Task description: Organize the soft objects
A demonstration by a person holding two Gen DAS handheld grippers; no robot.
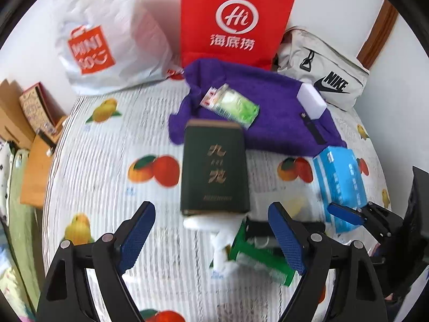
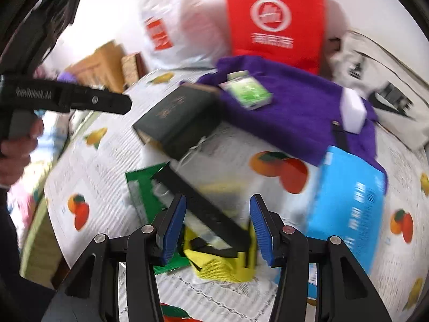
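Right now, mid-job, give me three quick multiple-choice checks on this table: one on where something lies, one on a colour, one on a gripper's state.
1. Where does the white sponge block lie?
A. on the purple towel
B. inside the red bag
C. on the blue tissue pack

2. What colour is the tall box with gold characters?
A. yellow
B. dark green
C. white

3. How does the left gripper stand?
A. shut on the towel
B. shut on the box
C. open, holding nothing

Answers: 1 A, the block sits on the towel's right end. 2 B, its face is dark green. 3 C, its pads stand wide apart and press on nothing.
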